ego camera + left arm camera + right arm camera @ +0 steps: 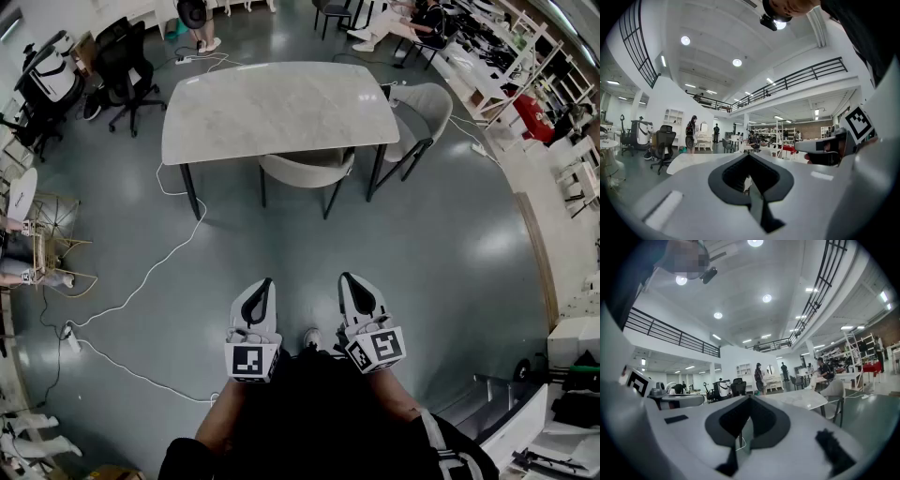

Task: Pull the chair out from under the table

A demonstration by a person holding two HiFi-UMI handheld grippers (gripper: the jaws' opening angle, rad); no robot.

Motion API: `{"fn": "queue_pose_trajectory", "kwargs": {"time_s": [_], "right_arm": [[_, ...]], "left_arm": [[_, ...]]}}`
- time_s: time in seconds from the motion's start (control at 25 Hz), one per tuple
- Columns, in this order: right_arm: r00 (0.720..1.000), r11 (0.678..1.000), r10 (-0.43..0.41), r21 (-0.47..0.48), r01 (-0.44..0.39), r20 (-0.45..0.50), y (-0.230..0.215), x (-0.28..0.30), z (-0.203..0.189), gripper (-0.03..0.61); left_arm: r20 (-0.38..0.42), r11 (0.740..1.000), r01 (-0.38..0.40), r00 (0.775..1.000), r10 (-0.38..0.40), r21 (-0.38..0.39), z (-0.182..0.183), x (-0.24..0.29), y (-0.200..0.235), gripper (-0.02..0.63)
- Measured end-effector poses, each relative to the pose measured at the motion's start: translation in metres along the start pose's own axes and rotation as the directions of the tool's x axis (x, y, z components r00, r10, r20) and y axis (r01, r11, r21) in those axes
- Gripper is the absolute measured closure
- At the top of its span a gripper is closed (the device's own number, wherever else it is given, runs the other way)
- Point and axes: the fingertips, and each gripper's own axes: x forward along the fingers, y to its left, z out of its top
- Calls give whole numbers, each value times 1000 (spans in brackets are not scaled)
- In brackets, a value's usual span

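Note:
A beige chair [309, 171] is tucked under the near edge of a pale marble-topped table [277, 108]; only its curved backrest and dark legs show. My left gripper [266, 282] and right gripper [347, 277] are held side by side close to my body, well short of the chair, both shut and holding nothing. In the left gripper view the left gripper [749, 156] points level toward the table [693, 161]. The right gripper [749, 399] likewise faces the table [799, 398].
A second beige chair [422, 117] stands at the table's right end. A white cable [150, 272] runs over the grey floor to the left. Black office chairs [117, 66] stand at back left. Shelves and benches line the right side. People stand and sit in the distance.

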Motion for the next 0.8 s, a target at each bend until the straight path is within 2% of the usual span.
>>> {"fn": "queue_pose_trajectory", "kwargs": {"time_s": [0.4, 0.6, 0.8], "right_arm": [[1000, 1000, 1, -20, -2, -9, 10, 6, -1, 563], [1000, 1000, -6, 22, 5, 17, 20, 11, 5, 562], [999, 999, -40, 29, 40, 28, 32, 15, 2, 562]], "left_arm": [[4, 1000, 7, 1000, -7, -11, -2, -4, 10, 605], [-3, 1000, 6, 1000, -6, -15, -4, -11, 22, 605], [3, 999, 41, 999, -41, -20, -12, -21, 39, 605]]}}
